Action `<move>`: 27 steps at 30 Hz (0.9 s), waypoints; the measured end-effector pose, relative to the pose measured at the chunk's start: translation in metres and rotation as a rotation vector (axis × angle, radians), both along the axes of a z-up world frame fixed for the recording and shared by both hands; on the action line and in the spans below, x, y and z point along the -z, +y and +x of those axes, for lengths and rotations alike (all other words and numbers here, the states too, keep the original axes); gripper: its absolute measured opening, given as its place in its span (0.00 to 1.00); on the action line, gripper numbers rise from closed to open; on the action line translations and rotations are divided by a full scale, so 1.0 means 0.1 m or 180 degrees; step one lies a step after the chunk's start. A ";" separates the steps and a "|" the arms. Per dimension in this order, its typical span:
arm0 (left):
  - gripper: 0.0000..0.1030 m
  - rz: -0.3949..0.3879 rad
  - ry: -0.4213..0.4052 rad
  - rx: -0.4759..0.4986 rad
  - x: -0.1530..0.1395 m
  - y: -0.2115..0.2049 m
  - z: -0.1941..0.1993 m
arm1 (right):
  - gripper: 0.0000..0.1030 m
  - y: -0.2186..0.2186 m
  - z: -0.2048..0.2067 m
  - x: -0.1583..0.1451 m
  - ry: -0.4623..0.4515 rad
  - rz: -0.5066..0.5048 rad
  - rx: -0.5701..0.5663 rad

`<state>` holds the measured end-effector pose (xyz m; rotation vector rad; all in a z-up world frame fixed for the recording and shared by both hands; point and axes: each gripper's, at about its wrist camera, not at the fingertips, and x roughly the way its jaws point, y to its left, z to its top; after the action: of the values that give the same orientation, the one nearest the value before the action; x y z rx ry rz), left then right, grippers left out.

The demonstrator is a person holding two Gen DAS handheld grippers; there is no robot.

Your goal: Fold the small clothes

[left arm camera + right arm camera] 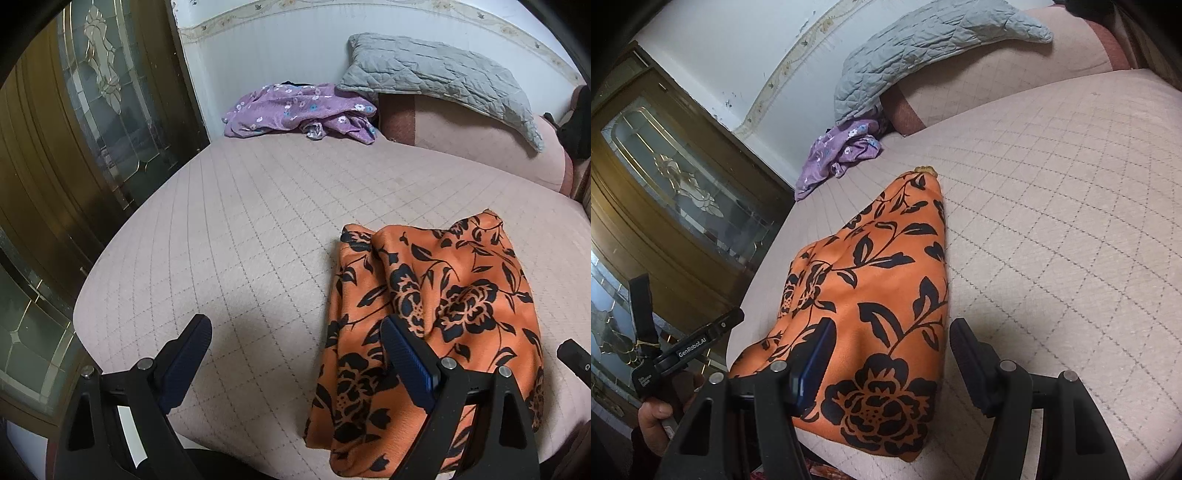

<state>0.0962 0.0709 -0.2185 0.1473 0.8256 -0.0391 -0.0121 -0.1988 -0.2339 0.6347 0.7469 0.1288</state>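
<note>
An orange garment with black flowers point(454, 302) lies folded on the pink quilted bed point(240, 229), near its front edge. My left gripper point(295, 328) is open just above the bed. Its right finger point(402, 354) is over the garment's left edge and its left finger is over bare quilt. In the right wrist view the same garment point(879, 280) stretches away from me. My right gripper point(892, 332) hangs open over its near right corner, with the pads not pressing on the cloth. A hand point(653, 413) holds the left gripper's body point(683, 350) at the left.
A crumpled purple flowered garment point(299, 110) lies at the bed's far side beside a grey quilted pillow point(436, 74) on a pink bolster. A wooden door with leaded glass point(74, 147) stands close along the bed's left. The quilt point(1052, 221) spreads bare to the garment's right.
</note>
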 end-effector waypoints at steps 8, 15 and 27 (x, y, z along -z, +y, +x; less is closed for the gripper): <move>0.90 0.0042 0.0088 -0.0018 0.16 0.04 0.09 | 0.65 0.04 0.06 -0.05 -0.0183 0.0081 -0.0083; 0.91 0.0259 0.0500 0.0071 0.62 0.00 0.17 | 0.66 0.32 0.26 0.19 0.0174 -0.0183 -0.0376; 0.90 -0.0018 0.0293 0.0320 0.09 0.05 0.10 | 0.66 -0.12 0.09 0.07 0.0020 0.0332 0.0110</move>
<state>0.1064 0.0757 -0.2275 0.1825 0.9095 -0.1437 -0.0029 -0.2113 -0.2411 0.7471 0.7383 0.1348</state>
